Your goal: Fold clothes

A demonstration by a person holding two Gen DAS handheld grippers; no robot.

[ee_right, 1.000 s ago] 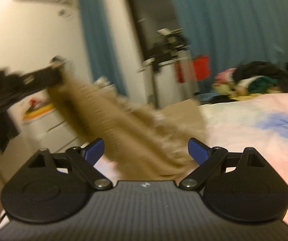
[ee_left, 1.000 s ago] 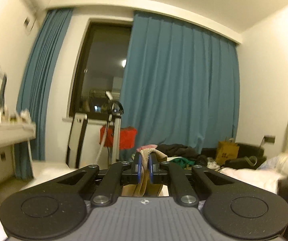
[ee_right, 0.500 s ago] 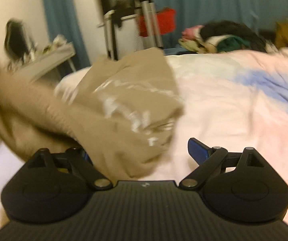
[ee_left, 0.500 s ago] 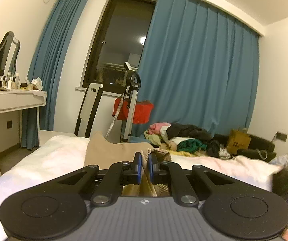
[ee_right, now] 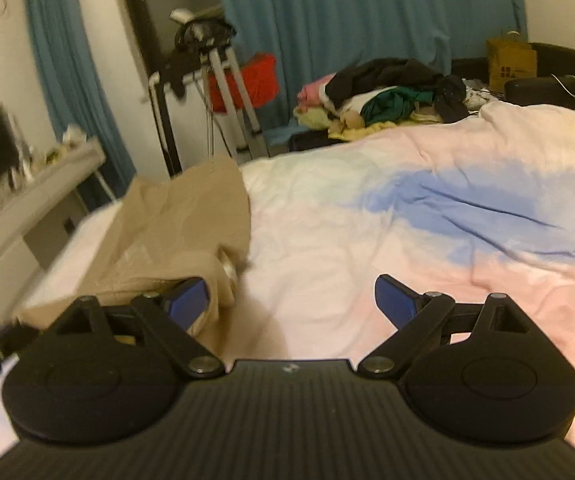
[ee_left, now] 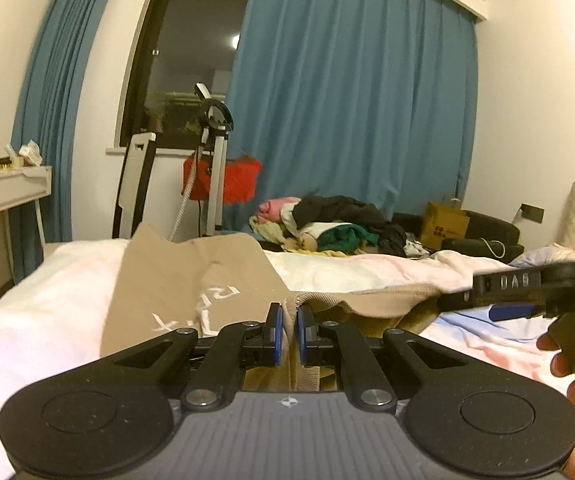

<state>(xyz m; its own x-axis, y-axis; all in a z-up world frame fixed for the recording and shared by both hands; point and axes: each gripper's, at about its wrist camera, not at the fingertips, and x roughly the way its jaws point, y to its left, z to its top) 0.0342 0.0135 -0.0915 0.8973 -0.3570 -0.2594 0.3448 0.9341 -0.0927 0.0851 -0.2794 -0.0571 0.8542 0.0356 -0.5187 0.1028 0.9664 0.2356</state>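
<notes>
- half a second on, the tan garment (ee_left: 191, 280) has dropped out of the air and now lies spread on the bed (ee_left: 39, 320), where before it was bunched and swinging in front of the right claw.
- the left claw (ee_left: 287, 330) keeps its blue pads pressed together on a ribbed hem of the tan garment, the cloth standing up between them as it did a moment ago.
- the right claw (ee_right: 291, 300) is spread wide with nothing between its fingers; the garment's edge just brushes past its left blue pad (ee_right: 189, 300).
- in the left wrist view the right claw (ee_left: 515, 298) has come in from the right edge, hovering low over the cloth, a hand wrapped round its handle.
- the garment is soft knit, matte tan, with white lettering across its flat panel and a thick ribbed band at the gripped end.
- it lies at the bed's left side, long axis running from the near edge toward the far edge by the window, far tip peaked up.
- the bedcover is rumpled cotton in pale pink, white and a blue patch (ee_right: 467, 200).
- a heap of mixed clothes (ee_right: 391, 92) sits beyond the bed's far edge, teal curtains (ee_left: 347, 100) behind.
</notes>
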